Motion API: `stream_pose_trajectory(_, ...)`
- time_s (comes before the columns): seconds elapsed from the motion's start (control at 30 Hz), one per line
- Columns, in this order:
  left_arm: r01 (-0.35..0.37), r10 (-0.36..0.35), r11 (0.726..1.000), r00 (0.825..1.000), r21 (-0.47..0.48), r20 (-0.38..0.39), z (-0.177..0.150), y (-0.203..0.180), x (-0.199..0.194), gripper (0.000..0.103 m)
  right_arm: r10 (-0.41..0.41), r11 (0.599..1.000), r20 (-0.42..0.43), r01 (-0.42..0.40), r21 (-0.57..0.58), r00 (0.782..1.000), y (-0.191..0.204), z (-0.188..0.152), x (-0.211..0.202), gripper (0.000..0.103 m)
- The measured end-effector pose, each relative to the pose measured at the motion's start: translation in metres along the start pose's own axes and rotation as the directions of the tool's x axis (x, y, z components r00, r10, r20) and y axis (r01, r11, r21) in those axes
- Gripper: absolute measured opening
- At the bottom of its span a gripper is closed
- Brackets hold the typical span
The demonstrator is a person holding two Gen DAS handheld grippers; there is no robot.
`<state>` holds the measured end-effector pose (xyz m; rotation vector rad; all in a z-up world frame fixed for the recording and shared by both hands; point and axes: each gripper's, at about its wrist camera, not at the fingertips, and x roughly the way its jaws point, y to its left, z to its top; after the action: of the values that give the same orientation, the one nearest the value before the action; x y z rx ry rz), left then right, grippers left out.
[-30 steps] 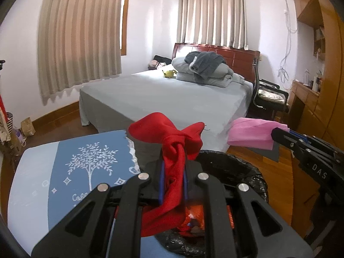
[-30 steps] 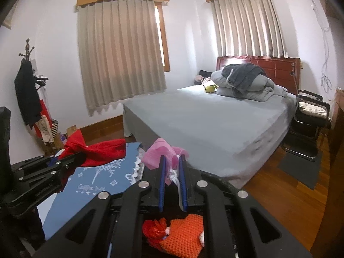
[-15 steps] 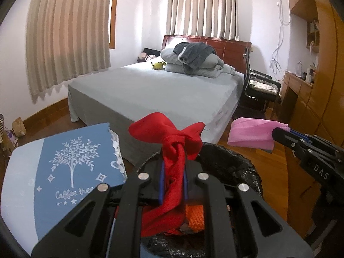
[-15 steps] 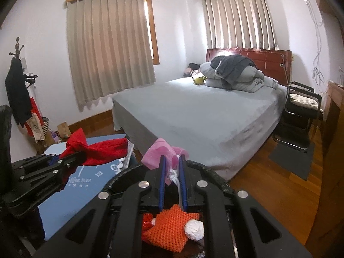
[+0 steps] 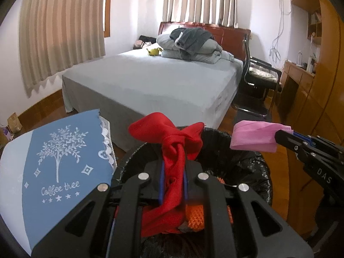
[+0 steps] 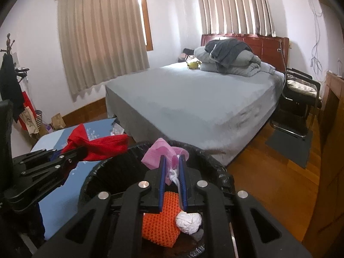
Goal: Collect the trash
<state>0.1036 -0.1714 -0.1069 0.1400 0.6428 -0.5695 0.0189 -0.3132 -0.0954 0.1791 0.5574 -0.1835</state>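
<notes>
The bin (image 5: 253,161) bottom is hidden behind the left gripper (image 5: 173,185), whose body covers the lower red cloth (image 5: 172,142). The orange knit (image 6: 159,223) shows only partly under the right gripper (image 6: 172,182). The bench (image 5: 13,165) is cut off at the left edge. Small items on the far wooden desk (image 5: 298,73) are too small to identify.

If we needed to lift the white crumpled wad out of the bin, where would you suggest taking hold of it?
Probably from straight above, fingers closing across the middle of the white wad. It lies loose on top, beside the orange knit piece, deep inside the black-lined bin, whose walls likely block a side approach.
</notes>
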Motion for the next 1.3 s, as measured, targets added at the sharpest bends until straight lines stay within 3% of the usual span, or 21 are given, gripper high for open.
stream_pose_trajectory(0.33, 0.015, -0.015, 1.0, 0.998, -0.002, -0.058, -0.007, 0.002, 0.034, 0.012, 0.005, 1.0, -0.064, -0.005, -0.004, 0.998, -0.006, -0.011, 0.036, 0.012)
stream_pose_trajectory(0.4, 0.019, -0.019, 1.0, 0.998, 0.001, -0.068, -0.009, 0.002, 0.038, 0.018, 0.008, 1.0, -0.077, -0.008, -0.001, 0.997, -0.007, -0.012, 0.043, 0.013)
stream_pose_trajectory(0.47, 0.018, -0.018, 1.0, 0.997, -0.001, -0.076, -0.009, 0.005, 0.042, 0.026, -0.001, 1.0, -0.089, 0.001, -0.002, 0.996, -0.008, -0.014, 0.046, 0.021)
stream_pose_trajectory(0.57, 0.023, -0.023, 1.0, 0.997, -0.008, -0.067, -0.01, 0.011, 0.041, 0.05, -0.007, 1.0, -0.096, 0.007, -0.001, 0.995, -0.01, -0.015, 0.05, 0.03)
stream_pose_trajectory(0.73, 0.002, -0.003, 1.0, 0.999, -0.018, -0.052, -0.008, 0.02, 0.034, 0.061, -0.008, 1.0, -0.084, 0.008, 0.0, 0.996, -0.011, -0.016, 0.047, 0.042)
stream_pose_trajectory(0.9, -0.04, 0.039, 0.998, 0.999, -0.04, -0.028, -0.004, 0.033, 0.021, 0.08, -0.016, 1.0, -0.06, 0.016, 0.002, 0.998, -0.009, -0.012, 0.038, 0.066)
stream_pose_trajectory(1.13, -0.084, 0.085, 0.994, 0.996, -0.062, 0.002, 0.0, 0.051, -0.006, 0.092, 0.0, 1.0, -0.028, 0.0, 0.001, 1.0, -0.003, -0.001, 0.024, 0.095)
stream_pose_trajectory(1.3, -0.111, 0.113, 0.991, 0.993, -0.08, 0.017, -0.001, 0.058, -0.026, 0.096, 0.028, 1.0, -0.015, -0.028, -0.002, 0.999, 0.008, 0.007, 0.011, 0.097)
